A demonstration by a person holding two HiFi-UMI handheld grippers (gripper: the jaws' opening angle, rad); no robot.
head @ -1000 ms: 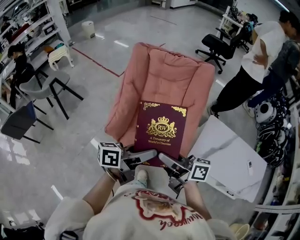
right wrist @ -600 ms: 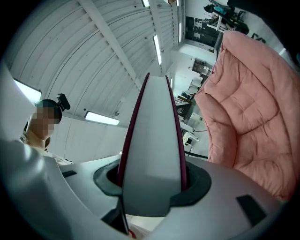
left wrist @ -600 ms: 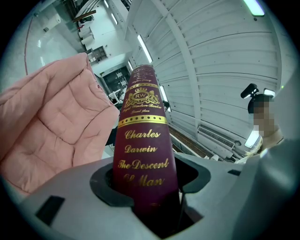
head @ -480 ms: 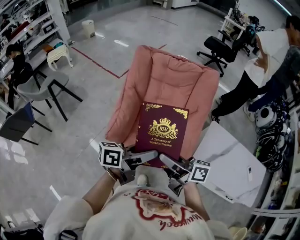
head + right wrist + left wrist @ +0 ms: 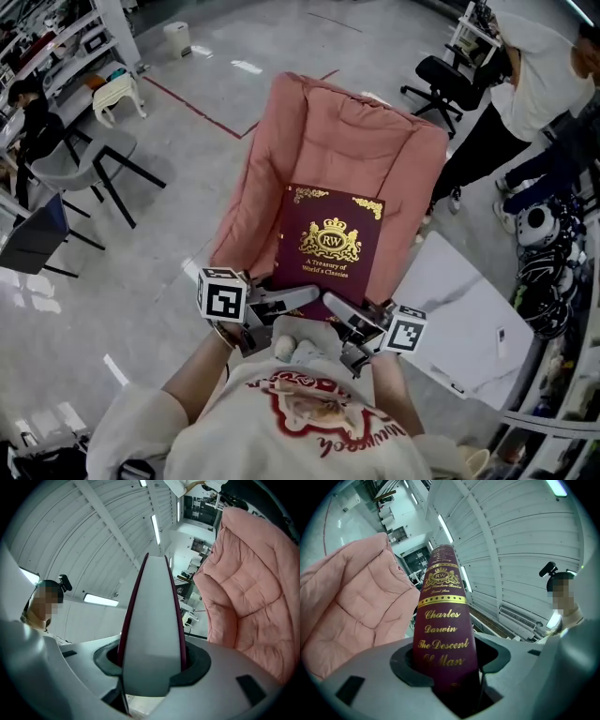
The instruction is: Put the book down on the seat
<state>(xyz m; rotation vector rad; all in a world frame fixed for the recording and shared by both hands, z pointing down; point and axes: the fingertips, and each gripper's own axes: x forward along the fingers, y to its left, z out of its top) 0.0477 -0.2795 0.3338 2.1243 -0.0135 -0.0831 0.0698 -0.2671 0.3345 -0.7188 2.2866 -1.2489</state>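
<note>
Book (image 5: 328,248): dark red hardcover with gold print, cover up, held out over the pink padded chair (image 5: 352,141). From the head view I can't tell if its far edge touches the cushion or hangs just above it. It is not down on the seat yet.

Left gripper (image 5: 289,300): jaws clamped on the book at the near left corner. The left gripper view shows the spine (image 5: 443,620) wedged between them. Right gripper (image 5: 343,311): jaws clamped on the near right corner, with the page edge (image 5: 152,630) filling the gap in the right gripper view. Both grips sit at the near edge, so most of the book sticks out past them.

Handling, as a judgement: stiff boards and a thick block, so probably fairly heavy and front-loaded in this hold. The cover looks smooth and may slide in the jaws if tilted down. It's not fragile, though the corners could dent. Holding at both near corners keeps it level. The cushion is soft and sloped, so the book may shift once let go.

A white tabletop (image 5: 459,319) stands just right of the chair.
</note>
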